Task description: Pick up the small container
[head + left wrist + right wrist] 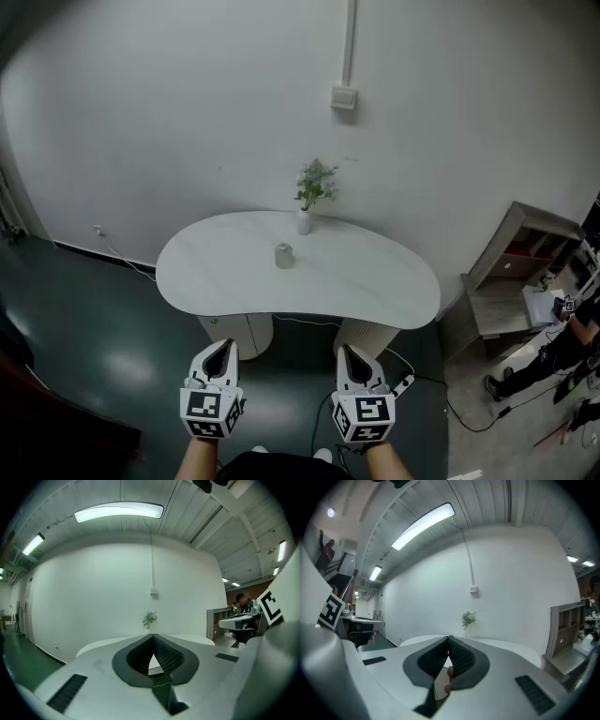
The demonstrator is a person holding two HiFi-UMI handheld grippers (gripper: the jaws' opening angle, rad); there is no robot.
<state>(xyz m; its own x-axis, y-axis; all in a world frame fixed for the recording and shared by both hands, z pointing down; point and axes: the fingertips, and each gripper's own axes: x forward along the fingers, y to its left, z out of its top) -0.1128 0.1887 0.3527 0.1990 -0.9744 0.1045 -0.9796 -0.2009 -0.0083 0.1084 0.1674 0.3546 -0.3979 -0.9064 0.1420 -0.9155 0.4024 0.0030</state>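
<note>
The left gripper [223,349] and the right gripper [347,352] are both clenched, the jaws pressed together at the tips and holding nothing. They hang side by side, short of the near edge of the white surface [375,281]. The small container [284,255] stands on this surface, ahead of the two grippers and well apart from them, and a vase with flowers [306,221] stands just beyond it.

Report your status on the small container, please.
Left gripper, right gripper shut, empty, short of table. Small container untouched mid-table. Vase behind it; nothing in front.
</note>
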